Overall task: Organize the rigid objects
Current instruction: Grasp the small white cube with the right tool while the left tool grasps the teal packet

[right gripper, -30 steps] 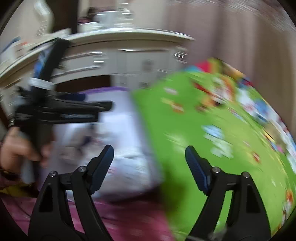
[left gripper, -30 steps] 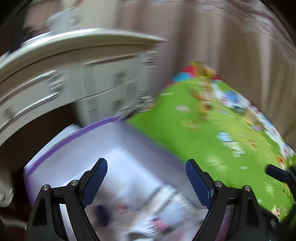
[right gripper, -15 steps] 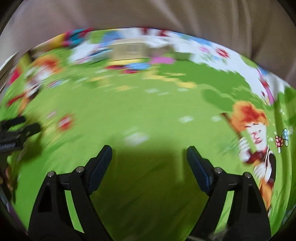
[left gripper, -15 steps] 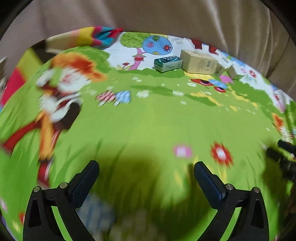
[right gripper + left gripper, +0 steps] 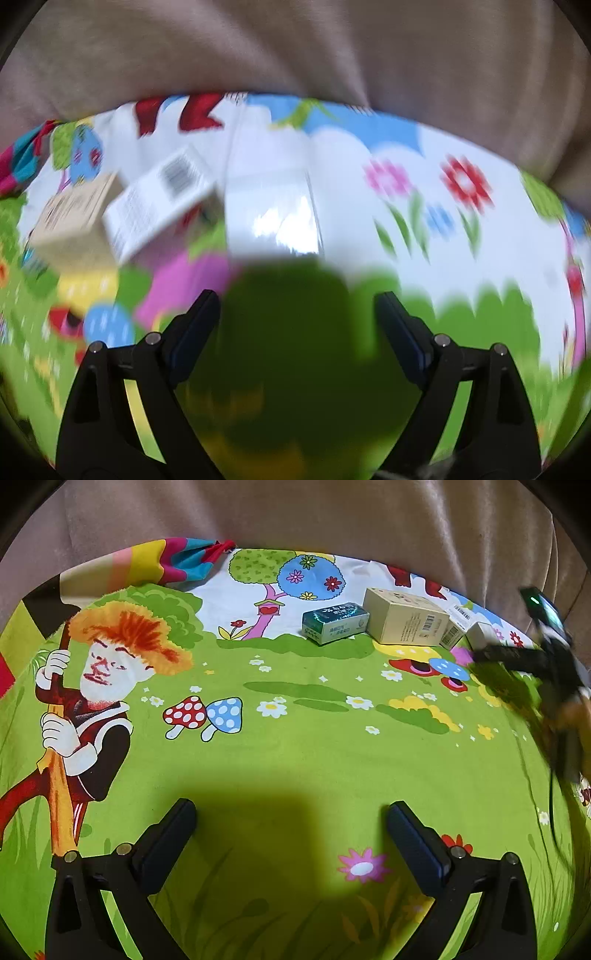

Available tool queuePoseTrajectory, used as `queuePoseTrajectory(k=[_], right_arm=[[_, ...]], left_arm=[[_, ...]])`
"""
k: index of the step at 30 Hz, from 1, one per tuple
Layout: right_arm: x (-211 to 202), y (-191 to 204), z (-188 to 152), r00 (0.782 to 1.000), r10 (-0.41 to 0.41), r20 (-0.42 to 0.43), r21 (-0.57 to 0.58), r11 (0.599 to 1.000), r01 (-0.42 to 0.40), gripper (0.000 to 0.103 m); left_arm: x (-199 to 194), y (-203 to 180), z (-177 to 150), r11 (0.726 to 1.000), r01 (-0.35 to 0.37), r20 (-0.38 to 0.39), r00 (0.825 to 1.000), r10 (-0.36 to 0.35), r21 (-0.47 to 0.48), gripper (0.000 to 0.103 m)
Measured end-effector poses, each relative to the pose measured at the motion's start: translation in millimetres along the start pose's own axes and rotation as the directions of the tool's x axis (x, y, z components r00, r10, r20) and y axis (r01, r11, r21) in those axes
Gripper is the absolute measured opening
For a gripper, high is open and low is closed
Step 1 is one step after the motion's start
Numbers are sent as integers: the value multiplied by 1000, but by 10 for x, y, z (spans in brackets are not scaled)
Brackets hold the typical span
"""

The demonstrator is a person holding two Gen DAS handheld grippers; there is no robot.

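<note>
The left gripper (image 5: 291, 823) hangs tilted down over a bright green cartoon sheet (image 5: 295, 753), its jaws spread wide with nothing between them, only its own shadow on the cloth below. The right gripper (image 5: 297, 314) is also angled down at the sheet; its jaws are opening and hold nothing. That view is smeared by motion.

Well beyond the left gripper, at the far edge of the sheet, a row of boxes lies side by side: a green box (image 5: 334, 622) on the left, a larger tan box (image 5: 404, 618) just right of it, then a white box with a barcode (image 5: 456, 626) and a small pale box (image 5: 482, 635). In the right wrist view the white barcode box (image 5: 162, 199) and tan box (image 5: 75, 214) sit far left, and a glossy white box (image 5: 273, 206) lies straight ahead, just beyond the open fingers.

At the far right of the left view, the right gripper (image 5: 509, 657) shows blurred, near the small pale box. A beige curtain (image 5: 332, 517) hangs behind. Nothing blocks the way to the boxes.
</note>
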State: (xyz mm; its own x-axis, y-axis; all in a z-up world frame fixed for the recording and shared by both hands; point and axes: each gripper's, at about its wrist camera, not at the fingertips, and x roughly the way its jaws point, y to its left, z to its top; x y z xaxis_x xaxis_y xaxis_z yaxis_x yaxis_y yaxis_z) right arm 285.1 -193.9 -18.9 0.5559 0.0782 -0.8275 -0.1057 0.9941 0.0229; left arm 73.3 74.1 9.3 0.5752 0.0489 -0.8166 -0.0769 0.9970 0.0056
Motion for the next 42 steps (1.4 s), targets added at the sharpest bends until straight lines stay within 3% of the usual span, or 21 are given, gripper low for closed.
queuePoseTrajectory(k=[3,4,5,9,15,19,23,27,32,35,38,39,40,42], right_arm=[[147,-6,212,1000,10,0,-1,1000,-10,88],[153,-11,230,1000,15,3,-1,1000,-15,80],[102,-8,230,999,25,27,-12,1000,-24,49],[-186,51,-78,996,89,33,-79,993,-86,48],[-1002,115,-1092,986,163,22,-145,977,-158,48],[-1348,98,-1603,987,156,38,-152,977,-148,48],[-1348,153,-1639,991,129,38,-146,982,-122,48],[-1239,177,-1585,992,122,38,-149,982,-115,48],[-1230,170,-1583,991,126,36,-148,982,-119,48],[-1231,172,-1583,991,125,35,-148,982,-119,49],[-1230,165,-1581,991,130,33,-142,982,-124,49],[-1227,161,-1581,991,132,32,-140,982,-127,49],[-1228,159,-1583,990,134,32,-137,982,-129,49],[-1233,161,-1590,990,136,32,-133,982,-131,49]], left_arm=[[8,-6,9,1000,-1,-1,1000,1,0,103],[6,-4,6,1000,0,-1,1000,0,0,103],[3,-4,3,1000,0,-1,1000,0,0,103],[-5,2,-2,1000,0,-2,1000,0,0,103],[-2,3,-3,1000,0,-2,1000,0,0,103],[1,2,-1,1000,-2,-2,1000,2,2,103],[90,-5,117,999,16,-8,1000,-16,29,103],[416,-42,548,985,98,-23,995,-95,143,103],[904,-187,1205,926,209,-63,978,-200,314,103],[1142,-278,1518,896,261,-94,965,-243,359,103],[1233,-315,1631,912,240,-65,971,-232,334,102],[1198,-315,1621,918,236,-49,971,-233,318,77],[1110,-314,1590,927,227,-18,972,-232,298,33],[891,-315,1382,935,265,-29,964,-266,237,34]])
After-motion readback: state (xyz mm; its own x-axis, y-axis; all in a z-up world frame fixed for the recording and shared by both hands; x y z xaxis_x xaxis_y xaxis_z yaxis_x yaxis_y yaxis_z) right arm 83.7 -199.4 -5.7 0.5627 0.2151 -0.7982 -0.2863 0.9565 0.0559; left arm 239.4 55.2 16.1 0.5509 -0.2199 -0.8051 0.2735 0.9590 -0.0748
